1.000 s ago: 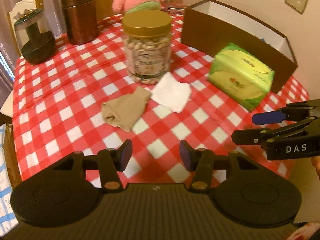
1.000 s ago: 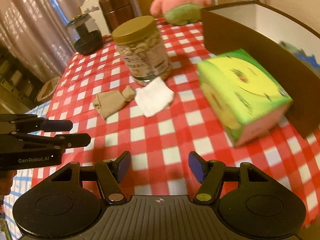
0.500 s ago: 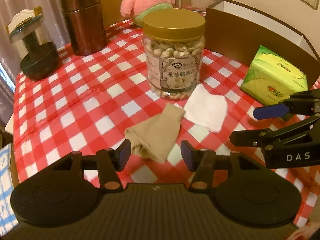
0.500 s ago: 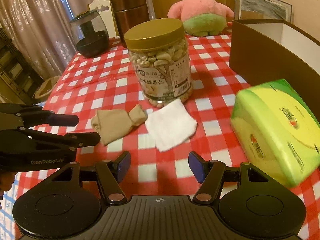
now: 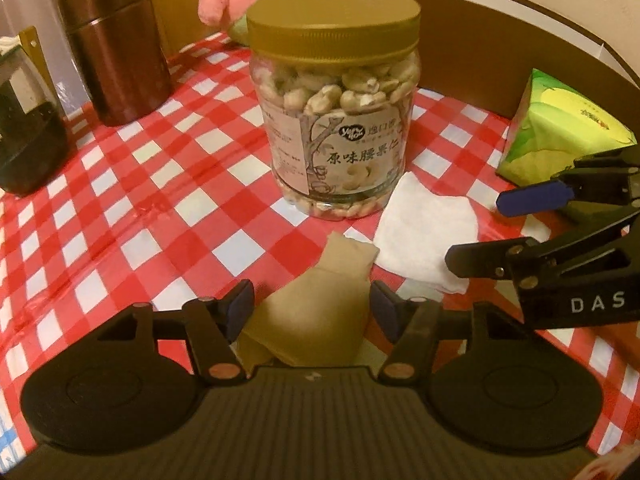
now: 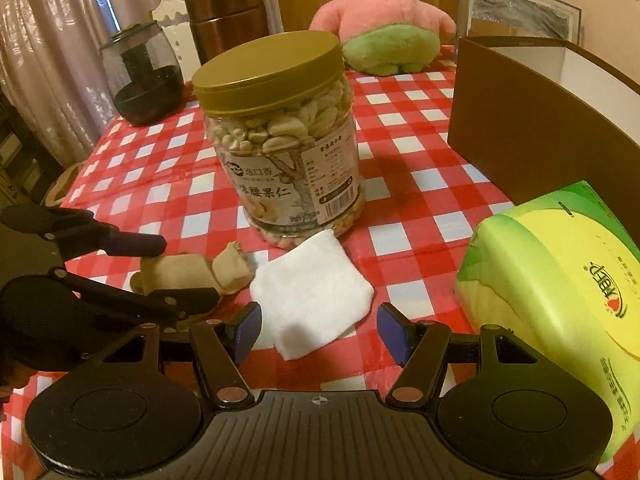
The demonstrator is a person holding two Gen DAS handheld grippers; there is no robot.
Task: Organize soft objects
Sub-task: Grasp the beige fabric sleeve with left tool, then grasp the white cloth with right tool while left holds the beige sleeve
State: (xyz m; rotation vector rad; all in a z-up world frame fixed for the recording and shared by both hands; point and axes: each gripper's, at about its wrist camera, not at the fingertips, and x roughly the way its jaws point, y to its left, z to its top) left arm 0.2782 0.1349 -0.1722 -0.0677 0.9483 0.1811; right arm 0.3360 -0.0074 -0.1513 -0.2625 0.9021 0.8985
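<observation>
A beige sock (image 5: 312,312) lies crumpled on the red-and-white checked cloth, right between the fingers of my left gripper (image 5: 311,307). Its jaws are opening and the pads do not press on the sock. Beside it lies a folded white cloth (image 6: 310,292), its near end between the fingers of my right gripper (image 6: 319,330), which stands open over it. In the right wrist view the sock (image 6: 188,270) shows under the left gripper (image 6: 176,268). From the left wrist view the right gripper (image 5: 480,232) hangs over the white cloth (image 5: 428,232). A pink plush toy (image 6: 384,20) sits at the back.
A jar of cashews (image 6: 280,140) with a gold lid stands just behind both cloths. A green tissue pack (image 6: 560,280) lies on the right before a brown open box (image 6: 528,128). A brown canister (image 5: 114,48) and a dark glass jar (image 6: 142,76) stand at the back left.
Both grippers have come forward and down toward the cloths. The sock now lies between the left fingers and the white cloth between the right ones. The left jaws have widened.
</observation>
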